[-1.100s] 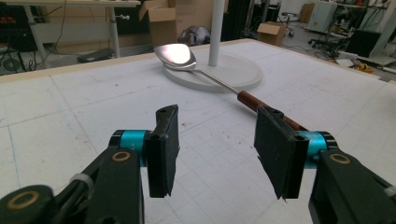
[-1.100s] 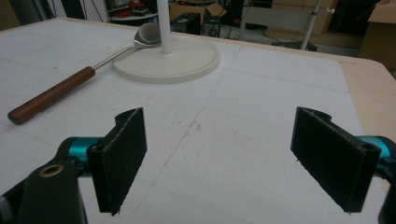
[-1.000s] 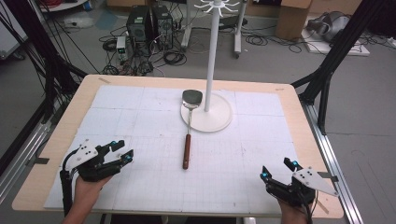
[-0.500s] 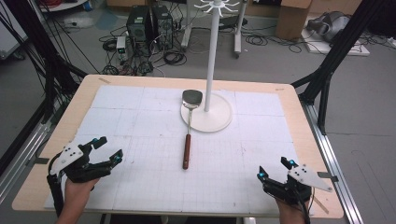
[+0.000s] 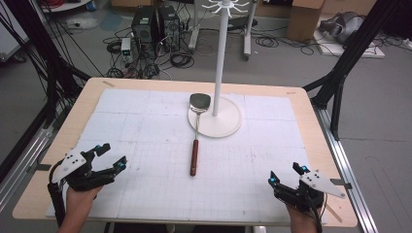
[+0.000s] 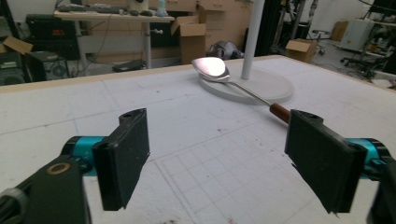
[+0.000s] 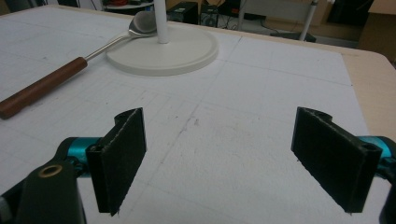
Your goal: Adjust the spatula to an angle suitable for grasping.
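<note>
The left gripper (image 5: 111, 156) sits low over the near left part of the counter (image 5: 301, 104), and its jaws stand wide apart with nothing between them; they have just closed in slightly from their widest spread. In the left gripper view (image 6: 217, 156) the spatula (image 6: 233, 81) lies ahead of the jaws and toward the right one, well apart from both, with the end of its brown handle showing just above the right jaw's upper edge. The right gripper (image 5: 286, 174) sits low over the near right corner, its jaws also spread wide and holding nothing. In the right gripper view (image 7: 233, 158) the spatula (image 7: 70, 70) lies ahead of the jaws and off past the left one, well apart from them. The spatula (image 5: 196, 141) lies flat between the two grippers and farther out, handle end toward the person, its metal blade resting on the round base of the white stand (image 5: 221, 119). The stand's pole rises just beside the blade.
</note>
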A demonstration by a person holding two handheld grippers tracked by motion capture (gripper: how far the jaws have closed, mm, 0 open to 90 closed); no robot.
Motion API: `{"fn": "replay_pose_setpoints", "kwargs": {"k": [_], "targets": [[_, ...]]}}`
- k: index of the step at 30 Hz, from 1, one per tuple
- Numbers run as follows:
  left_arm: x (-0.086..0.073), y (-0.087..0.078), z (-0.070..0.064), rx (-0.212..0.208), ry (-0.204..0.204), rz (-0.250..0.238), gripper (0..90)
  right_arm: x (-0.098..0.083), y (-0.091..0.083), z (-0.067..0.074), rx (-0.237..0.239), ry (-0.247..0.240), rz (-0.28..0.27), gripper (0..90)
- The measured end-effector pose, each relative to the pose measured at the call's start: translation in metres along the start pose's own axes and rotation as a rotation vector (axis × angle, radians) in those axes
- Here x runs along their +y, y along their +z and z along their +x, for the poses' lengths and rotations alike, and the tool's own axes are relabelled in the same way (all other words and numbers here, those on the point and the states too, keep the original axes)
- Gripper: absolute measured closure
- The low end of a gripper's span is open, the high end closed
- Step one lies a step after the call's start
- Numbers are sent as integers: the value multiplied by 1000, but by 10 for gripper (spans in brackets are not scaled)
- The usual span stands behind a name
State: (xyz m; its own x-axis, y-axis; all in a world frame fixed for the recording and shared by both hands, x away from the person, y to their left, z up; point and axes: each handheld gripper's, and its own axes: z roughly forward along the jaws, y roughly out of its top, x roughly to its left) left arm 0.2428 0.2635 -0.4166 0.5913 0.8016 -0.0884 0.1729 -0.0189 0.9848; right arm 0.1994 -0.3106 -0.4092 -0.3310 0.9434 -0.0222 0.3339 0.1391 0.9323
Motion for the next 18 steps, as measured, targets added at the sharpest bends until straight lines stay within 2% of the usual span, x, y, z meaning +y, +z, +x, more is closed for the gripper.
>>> {"fn": "replay_pose_setpoints", "kwargs": {"k": [2,3,4,6,7,10,12,14,16,18], "targets": [[2,4,-4,-44,13,21,288,0,-1,0,-2,5,1,170],[3,7,-7,-79,19,35,445,0,-2,1,-4,21,2,170],[4,10,-11,-113,39,54,445,-1,-2,0,-5,21,-1,170],[6,18,-20,-162,82,93,600,0,-3,1,-1,22,1,171],[7,24,-25,-184,98,116,726,-1,-3,1,-3,21,2,172],[9,42,-39,-231,94,116,775,-1,-3,2,-5,24,1,172],[12,56,-48,-250,52,106,776,-1,-3,2,-5,24,2,172],[15,70,-57,-267,36,110,836,-1,-5,2,0,25,-2,172],[19,82,-68,-284,52,141,895,-1,-5,1,-1,20,-5,172],[22,92,-79,-313,70,176,897,-2,-6,1,0,27,-5,172]]}}
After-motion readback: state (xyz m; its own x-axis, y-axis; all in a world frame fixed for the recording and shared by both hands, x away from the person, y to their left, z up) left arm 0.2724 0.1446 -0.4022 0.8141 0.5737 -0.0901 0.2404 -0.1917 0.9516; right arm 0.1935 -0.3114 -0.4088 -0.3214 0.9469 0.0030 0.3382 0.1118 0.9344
